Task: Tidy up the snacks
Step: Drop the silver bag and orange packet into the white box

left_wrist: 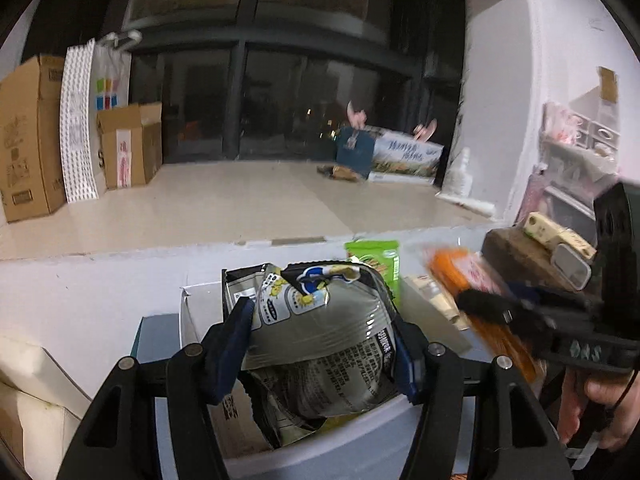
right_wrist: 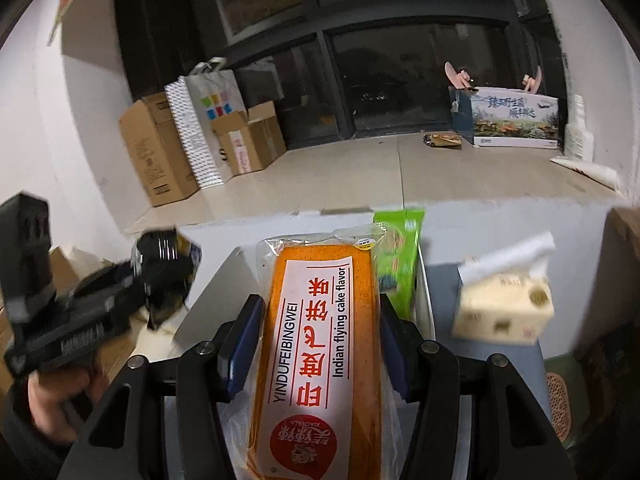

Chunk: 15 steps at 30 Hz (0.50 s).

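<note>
- Both snacks were mid-carry: the grey bag (left_wrist: 320,332) was pinched in the left gripper (left_wrist: 320,344), the cake pack (right_wrist: 320,344) clamped in the right gripper (right_wrist: 316,344).
- Both were held over the white box (left_wrist: 188,312), green pack (right_wrist: 396,264) already inside.
- Next move probably needed: lowering and letting go, 1 at a time.

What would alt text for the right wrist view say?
The right gripper clamps an orange cake pack labelled Indian flying cake flavor, with a green snack bag behind it and a tissue box to its right.
</note>
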Tool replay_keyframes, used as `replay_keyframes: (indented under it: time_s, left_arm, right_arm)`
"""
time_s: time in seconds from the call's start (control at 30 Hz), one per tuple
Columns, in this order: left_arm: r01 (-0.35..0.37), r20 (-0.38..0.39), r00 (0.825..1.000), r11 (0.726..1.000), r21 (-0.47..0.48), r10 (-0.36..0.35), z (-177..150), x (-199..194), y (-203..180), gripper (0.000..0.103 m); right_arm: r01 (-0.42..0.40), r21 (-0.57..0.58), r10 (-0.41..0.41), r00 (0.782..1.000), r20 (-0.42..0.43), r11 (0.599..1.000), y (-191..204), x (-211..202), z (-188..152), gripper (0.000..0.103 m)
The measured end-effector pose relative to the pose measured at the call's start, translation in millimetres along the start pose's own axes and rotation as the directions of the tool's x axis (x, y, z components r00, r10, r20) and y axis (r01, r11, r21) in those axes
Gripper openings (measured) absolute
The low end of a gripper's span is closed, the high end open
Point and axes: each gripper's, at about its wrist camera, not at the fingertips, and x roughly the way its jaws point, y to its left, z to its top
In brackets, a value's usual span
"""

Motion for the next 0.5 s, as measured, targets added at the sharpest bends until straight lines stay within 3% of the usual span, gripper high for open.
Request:
replay_keyframes:
  time_s: [0.17,0.2,0.27,0.3,0.37,0.5]
  left_arm:
    - [-0.068,-0.103,0.992,0.998,0.008,0.068,2.5,40.5,13.9,0.073]
    - [-0.083,-0.122,0.989,0.997,-0.003,0.082,1.2,47.0,18.4,0.076]
    - [-0.094,-0.163,0.983,0.995,-0.043,0.086,-3.4,55.5,27.7,0.103]
    - [-0.077,-0.167,0.984,0.996,-0.049,0.068,-7.0,54.9,30.5,0.103]
    - [-0.081,-0.170,0.982,0.996,-0.025,0.076,-13.3,53.3,30.0,0.103]
    - [-0.080,-0.184,0.980,0.997,-0.020,0.075,-21.8,50.0,28.0,0.103]
  right_arm:
    - [0.043,0.031,-0.041,0.997,-0.058,0.999,-4.8,58.3,23.9,0.063]
    - [0.057,0.032,-0.054,0.995,-0.082,0.998,-5.7,71.1,25.6,0.068]
    - [0.074,0.057,-0.066,0.990,-0.129,0.996,-10.3,88.8,25.6,0.084]
    - [0.063,0.068,-0.051,0.986,-0.159,0.996,-12.4,95.8,24.2,0.095]
    - [0.064,0.072,-0.048,0.976,-0.212,0.995,-14.8,101.8,21.0,0.101]
    - [0.044,0.070,-0.030,0.980,-0.194,0.997,-16.7,90.8,18.1,0.103]
